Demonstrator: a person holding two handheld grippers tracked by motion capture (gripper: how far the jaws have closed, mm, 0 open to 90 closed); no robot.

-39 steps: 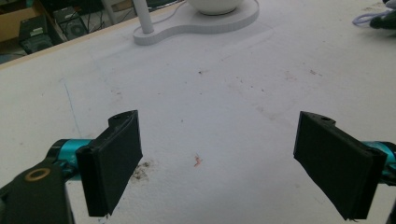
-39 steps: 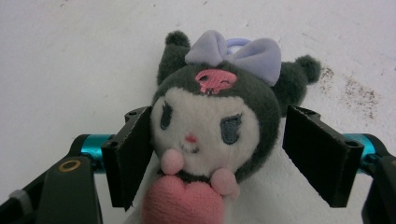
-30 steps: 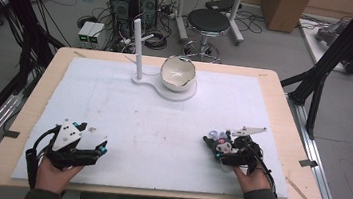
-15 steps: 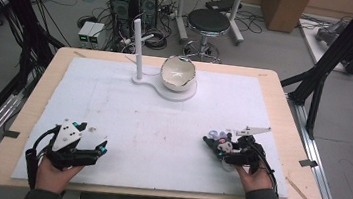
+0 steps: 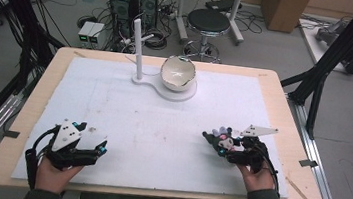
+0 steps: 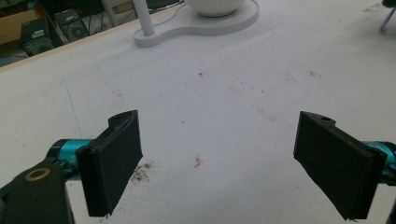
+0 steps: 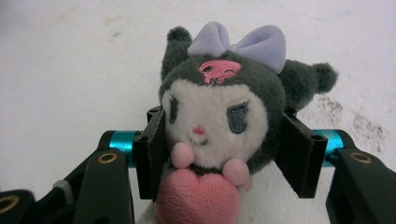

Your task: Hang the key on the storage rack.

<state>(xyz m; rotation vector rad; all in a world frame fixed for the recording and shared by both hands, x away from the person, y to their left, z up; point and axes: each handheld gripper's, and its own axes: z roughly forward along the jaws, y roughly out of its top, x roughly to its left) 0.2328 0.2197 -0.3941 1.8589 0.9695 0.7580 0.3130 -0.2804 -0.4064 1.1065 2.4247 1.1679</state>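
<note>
The right gripper (image 7: 224, 154) has just been closing, and its fingers (image 7: 152, 149) now squeeze the head of a small plush doll (image 7: 219, 121) from both sides: dark ears, a lilac bow, a pink skull mark on the forehead and a pink heart at its chest. In the high view the doll (image 5: 222, 137) sits at the near right of the counter (image 5: 283, 116), on the white mat (image 5: 171, 129).

To do this grasp well, I would keep the squeeze on the firm, round head rather than the soft ears or bow, then lift straight up before carrying, so the body does not drag on the mat.

The left gripper (image 5: 89, 150) rests at the near left, its fingers (image 6: 112, 163) wide apart with nothing between them.

Farther off, a white bowl (image 5: 178, 73) sits on a white stand (image 5: 142, 50) with an upright post, a likely place for the doll.

No brand, label or readable writing is visible on the doll or the stand.
</note>
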